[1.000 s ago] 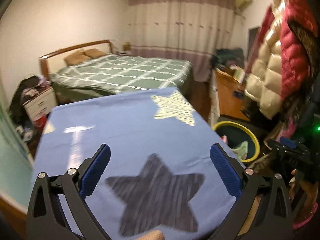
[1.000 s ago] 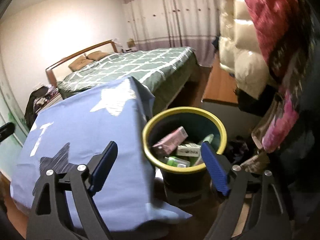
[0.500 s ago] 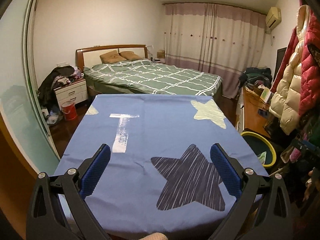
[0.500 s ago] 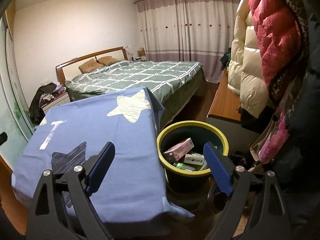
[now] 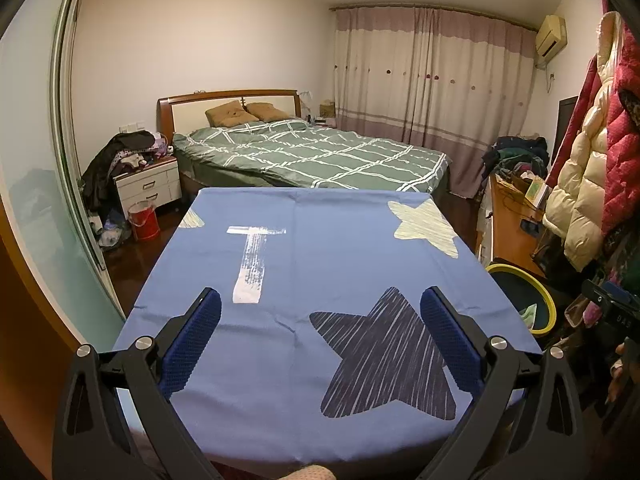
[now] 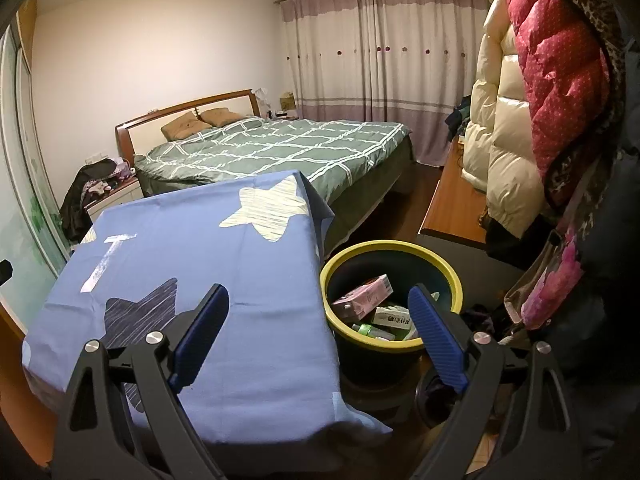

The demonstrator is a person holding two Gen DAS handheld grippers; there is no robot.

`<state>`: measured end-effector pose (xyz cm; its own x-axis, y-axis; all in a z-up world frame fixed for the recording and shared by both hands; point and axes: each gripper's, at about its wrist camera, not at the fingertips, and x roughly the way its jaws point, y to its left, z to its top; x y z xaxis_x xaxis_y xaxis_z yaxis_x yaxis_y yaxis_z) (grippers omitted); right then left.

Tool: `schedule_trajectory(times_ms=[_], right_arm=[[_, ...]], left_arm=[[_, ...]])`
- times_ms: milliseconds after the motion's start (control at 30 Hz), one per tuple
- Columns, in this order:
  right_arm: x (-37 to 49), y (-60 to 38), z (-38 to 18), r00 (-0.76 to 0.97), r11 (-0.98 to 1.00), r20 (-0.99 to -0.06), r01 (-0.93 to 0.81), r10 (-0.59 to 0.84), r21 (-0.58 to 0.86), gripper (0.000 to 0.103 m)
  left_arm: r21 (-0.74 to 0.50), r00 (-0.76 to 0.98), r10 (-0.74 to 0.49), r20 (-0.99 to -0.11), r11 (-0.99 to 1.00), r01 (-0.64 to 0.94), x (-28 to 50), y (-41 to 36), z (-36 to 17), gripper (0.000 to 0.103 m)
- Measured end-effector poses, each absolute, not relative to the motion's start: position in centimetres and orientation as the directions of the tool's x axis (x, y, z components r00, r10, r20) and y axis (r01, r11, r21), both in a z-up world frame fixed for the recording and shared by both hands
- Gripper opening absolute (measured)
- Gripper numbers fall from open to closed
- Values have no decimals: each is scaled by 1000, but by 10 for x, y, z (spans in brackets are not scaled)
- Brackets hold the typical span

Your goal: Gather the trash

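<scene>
Both grippers spread wide, holding nothing.

Your left gripper [image 5: 320,320] hovers above the blue star-print cloth [image 5: 320,248]. The yellow-rimmed trash bin [image 6: 390,292], holding a pink box [image 6: 364,296] and other packaging, sits ahead of your right gripper [image 6: 318,316], toward its right finger.

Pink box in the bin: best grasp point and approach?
Take the pink box across its narrow faces at the raised upper end, coming from above through the open yellow rim of the trash bin. It lies tilted on top of the other trash, upper end free; the bin wall blocks side approaches. Right gripper is open and nearest.
</scene>
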<state>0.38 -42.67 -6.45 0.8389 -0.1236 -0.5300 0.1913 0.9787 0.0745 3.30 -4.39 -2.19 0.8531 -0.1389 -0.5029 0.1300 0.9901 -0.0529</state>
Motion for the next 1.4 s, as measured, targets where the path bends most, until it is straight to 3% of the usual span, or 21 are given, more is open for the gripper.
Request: schedule_trajectory(times_ms=[1400], right_arm=[[6, -425, -66, 838, 978, -533, 191, -119, 80, 87]], left_arm=[[-45, 849, -138, -511, 990, 134, 36, -47, -23, 98]])
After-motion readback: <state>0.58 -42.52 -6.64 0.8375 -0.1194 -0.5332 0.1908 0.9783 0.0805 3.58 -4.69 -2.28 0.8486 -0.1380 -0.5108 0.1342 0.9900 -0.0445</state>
